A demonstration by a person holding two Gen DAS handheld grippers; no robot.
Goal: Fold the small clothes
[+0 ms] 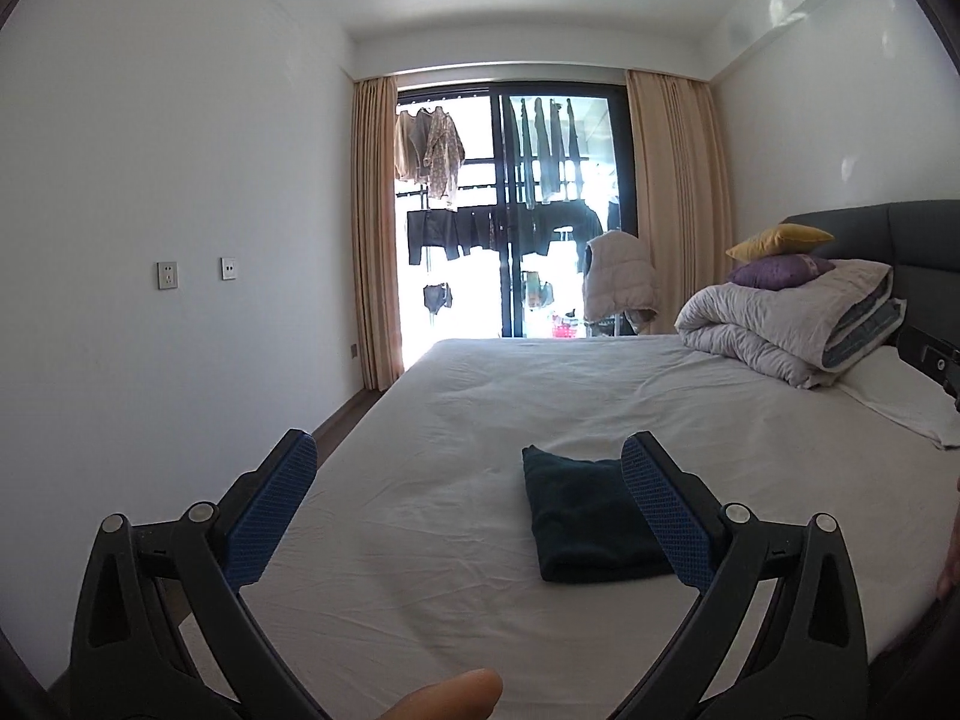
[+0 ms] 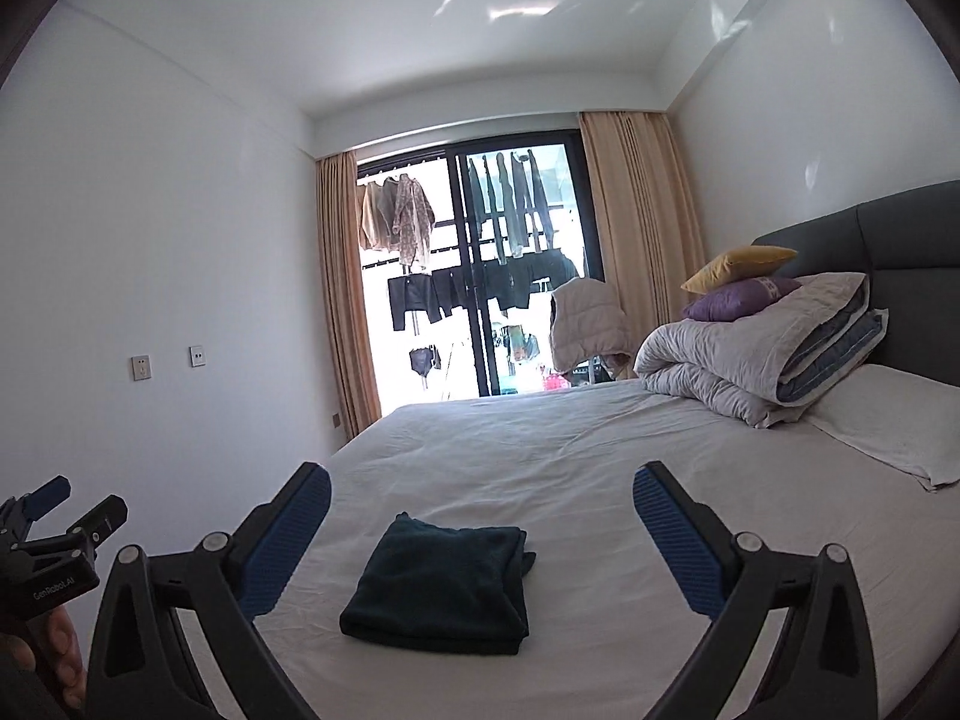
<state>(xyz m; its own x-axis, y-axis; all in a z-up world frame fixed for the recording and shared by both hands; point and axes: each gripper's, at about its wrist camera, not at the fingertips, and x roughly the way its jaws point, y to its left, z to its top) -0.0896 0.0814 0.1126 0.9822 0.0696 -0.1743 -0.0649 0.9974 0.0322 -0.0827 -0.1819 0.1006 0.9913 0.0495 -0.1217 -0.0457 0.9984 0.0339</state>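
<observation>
The folded dark garment (image 2: 441,585) is lying on the bed (image 2: 600,450), ahead of both tools, long axis running away; right tool (image 2: 480,516) is nearer, left tool (image 1: 468,480) offset leftward; both are gaping, holding nothing.

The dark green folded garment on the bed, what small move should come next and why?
Probably none on it: keep both claws back. The dark green garment lies folded flat on the white sheet, and the left claw and right claw stand open and empty. No other loose small garment shows on the bed.
</observation>
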